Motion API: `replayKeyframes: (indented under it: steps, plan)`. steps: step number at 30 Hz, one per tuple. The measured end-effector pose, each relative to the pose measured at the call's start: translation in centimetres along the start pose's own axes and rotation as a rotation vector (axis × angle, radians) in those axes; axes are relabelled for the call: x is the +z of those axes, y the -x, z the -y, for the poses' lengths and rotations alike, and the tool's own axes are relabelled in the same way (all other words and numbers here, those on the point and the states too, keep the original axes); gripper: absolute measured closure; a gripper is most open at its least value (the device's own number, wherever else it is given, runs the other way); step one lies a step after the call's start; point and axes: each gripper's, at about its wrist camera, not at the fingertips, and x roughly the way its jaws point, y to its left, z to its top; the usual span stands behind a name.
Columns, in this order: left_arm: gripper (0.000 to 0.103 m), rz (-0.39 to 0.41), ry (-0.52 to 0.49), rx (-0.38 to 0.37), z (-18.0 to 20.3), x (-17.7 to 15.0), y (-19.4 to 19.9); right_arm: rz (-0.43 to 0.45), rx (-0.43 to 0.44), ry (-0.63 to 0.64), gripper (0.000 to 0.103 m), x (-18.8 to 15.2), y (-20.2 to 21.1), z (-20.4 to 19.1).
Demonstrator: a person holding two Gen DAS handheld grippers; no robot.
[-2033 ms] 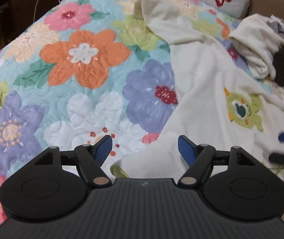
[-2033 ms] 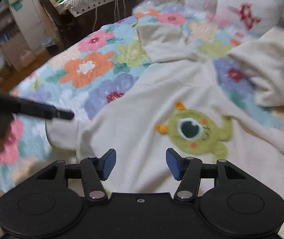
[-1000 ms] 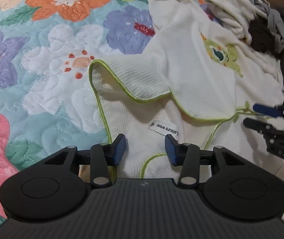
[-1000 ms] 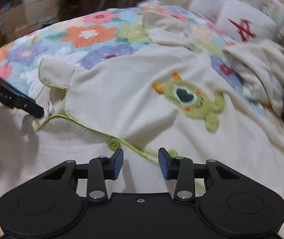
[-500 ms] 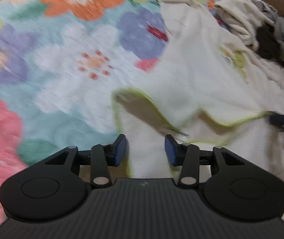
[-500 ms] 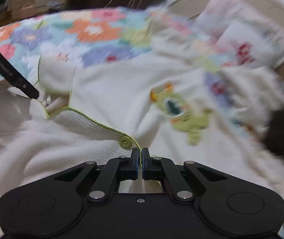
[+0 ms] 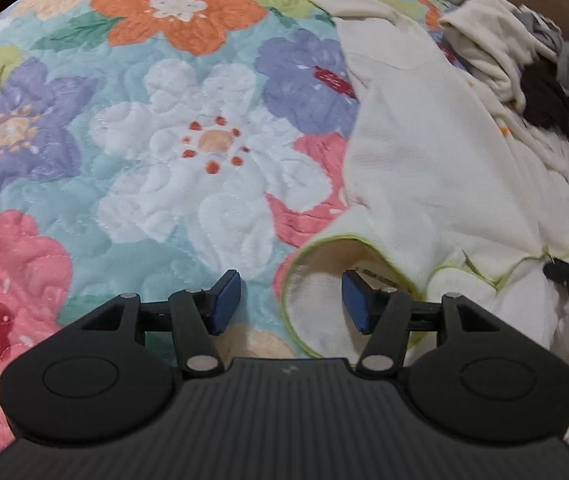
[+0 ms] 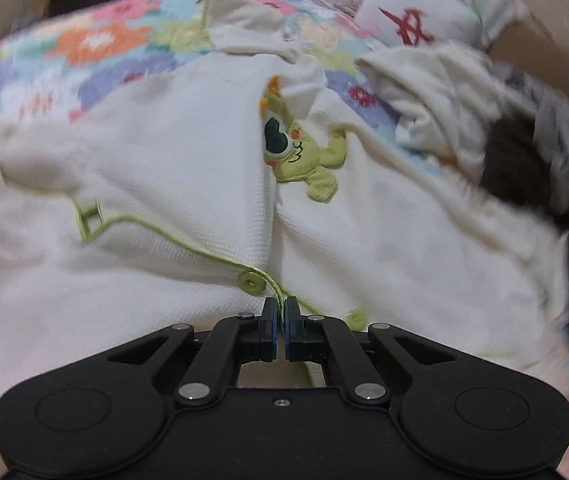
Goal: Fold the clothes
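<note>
My right claw [image 8: 279,330] pinches the cream top's [image 8: 188,168] green-trimmed placket; my left claw [image 7: 290,300] is opening, collar between its pads; folding barely begun.

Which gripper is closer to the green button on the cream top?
Right. The right gripper is pinching the trim just below the green button; the left gripper is off at the collar, opening.

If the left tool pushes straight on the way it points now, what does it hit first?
Most likely the green-trimmed collar of the cream top, lying between the opening fingers of the left tool, with the floral quilt underneath. Depth is unclear.
</note>
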Motion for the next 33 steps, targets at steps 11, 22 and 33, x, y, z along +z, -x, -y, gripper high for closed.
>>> replayKeyframes:
  steps: [11,22,33]
  plan:
    - [0.097,0.051,-0.228,0.043,4.8,0.1,-1.4,0.042,0.128,-0.285,0.100,-2.0,-0.8,1.7]
    - [0.097,0.158,-0.045,0.231,1.5,-0.5,2.0,0.050,0.202,-0.324,0.100,-2.3,0.4,0.7]
    - [0.090,0.101,-0.037,0.239,2.1,-0.8,2.0,0.101,0.224,-0.387,0.084,-5.3,5.5,5.5]
